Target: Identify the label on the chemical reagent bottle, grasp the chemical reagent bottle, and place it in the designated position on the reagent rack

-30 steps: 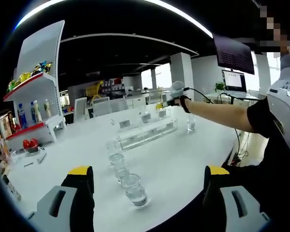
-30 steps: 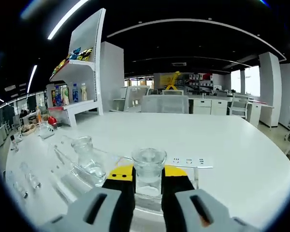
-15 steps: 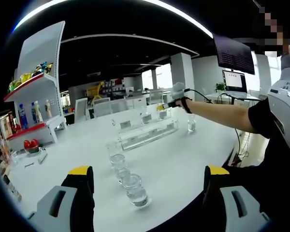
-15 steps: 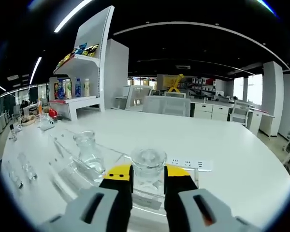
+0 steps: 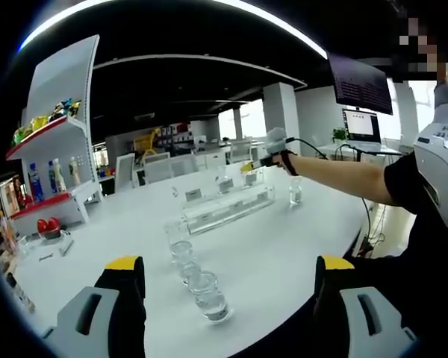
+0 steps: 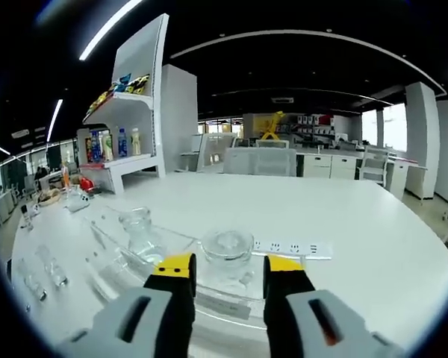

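My right gripper (image 6: 228, 264) is open, its yellow-tipped jaws standing either side of a clear glass reagent bottle (image 6: 226, 255) without pressing it. That bottle sits in the clear acrylic rack (image 6: 108, 257), and a second bottle (image 6: 138, 231) stands in the rack further left. In the left gripper view, the right gripper (image 5: 271, 143), held by a person's hand, hovers over the right end of the rack (image 5: 228, 207). My left gripper (image 5: 230, 267) is open and empty near the table's edge. A row of bottles (image 5: 207, 292) stands in front of it, and a lone bottle (image 5: 295, 192) stands right of the rack.
The white table (image 5: 284, 253) curves round to the person at the right. A power strip (image 6: 291, 246) lies beyond the rack. Small bottles (image 6: 52, 272) stand left of the rack. A white shelf unit (image 5: 48, 160) with drinks rises at the far left, and a monitor (image 5: 361, 123) stands behind the arm.
The right gripper's jaws have spread apart and let go of the bottle, which now rests lower in the rack. The left gripper has stayed put.
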